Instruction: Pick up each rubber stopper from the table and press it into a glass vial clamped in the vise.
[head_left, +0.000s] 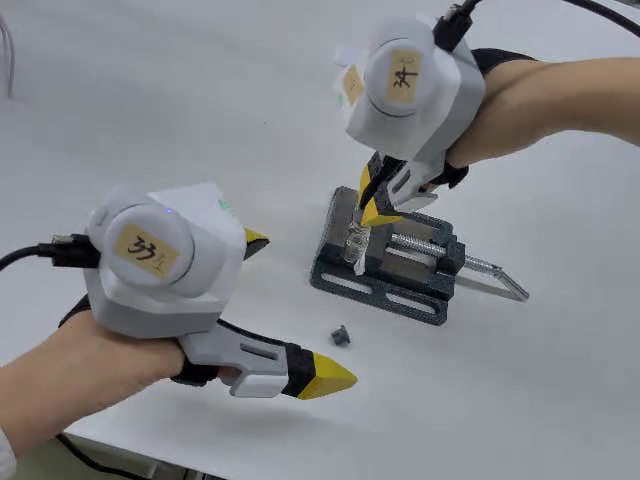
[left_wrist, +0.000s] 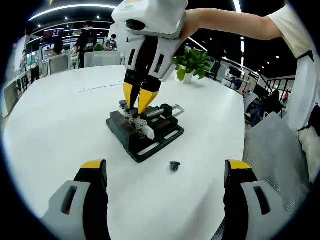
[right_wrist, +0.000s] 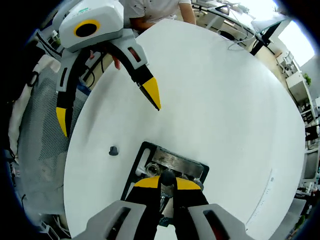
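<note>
White table (head_left: 200, 120): right gripper (head_left: 378, 207) clamps stopper (right_wrist: 167, 178) above vial (head_left: 356, 243) in vise (head_left: 400, 270); left gripper (head_left: 298, 308) jaws wide apart. Spare stopper (head_left: 341, 336) at vise's 7 o'clock. Tilted press may crack glass.

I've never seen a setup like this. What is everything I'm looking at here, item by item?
table: one, white, under everything
vise: one, dark grey, on the table
vials: a few, exact count unclear, clear glass, clamped in the vise
loose stopper: one, dark grey, on the table beside the vise, apart from it
held stopper: one, dark, pinched just above the vials
plant: one, green, at the table's far edge
people: a few, in the room behind the table
left gripper: one, white with yellow tips, open, above the table
right gripper: one, white with yellow tips, shut on the held stopper, over the vise
</note>
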